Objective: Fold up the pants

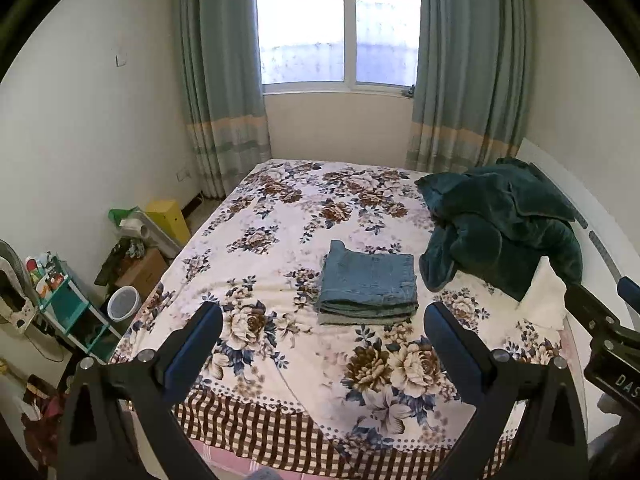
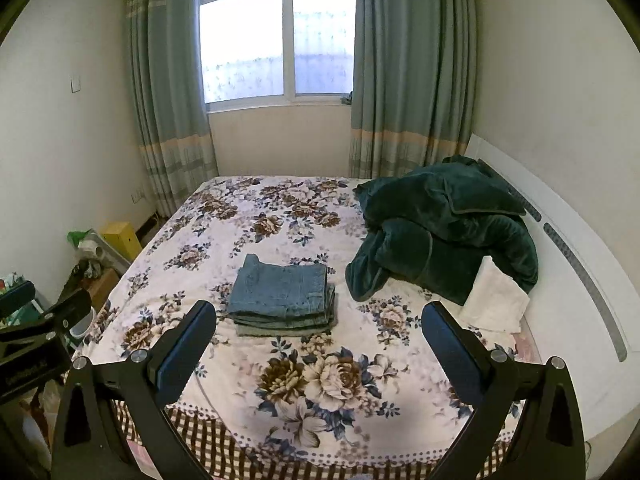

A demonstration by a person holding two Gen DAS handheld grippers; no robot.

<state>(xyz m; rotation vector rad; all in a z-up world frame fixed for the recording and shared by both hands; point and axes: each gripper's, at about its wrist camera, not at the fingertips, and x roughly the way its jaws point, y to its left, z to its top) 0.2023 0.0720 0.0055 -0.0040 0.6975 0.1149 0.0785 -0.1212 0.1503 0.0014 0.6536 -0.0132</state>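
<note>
Blue denim pants [image 1: 369, 284] [image 2: 282, 296] lie folded into a compact rectangular stack in the middle of the flowered bed sheet [image 1: 280, 216] [image 2: 248, 216]. My left gripper [image 1: 322, 320] is open, held back over the bed's near end, with nothing between its fingers. Likewise my right gripper [image 2: 318, 320] is open and empty, short of the stack. The right gripper's body shows at the right edge of the left wrist view, the left gripper's body at the left edge of the right wrist view.
A dark green plush blanket [image 1: 504, 224] [image 2: 444, 228] is heaped on the bed's right side, with a white folded cloth [image 1: 546, 296] [image 2: 496, 300] beside it. A white headboard [image 2: 568, 240] runs along the right. Boxes, a bin [image 1: 124, 303] and a teal shelf [image 1: 68, 304] crowd the floor at left.
</note>
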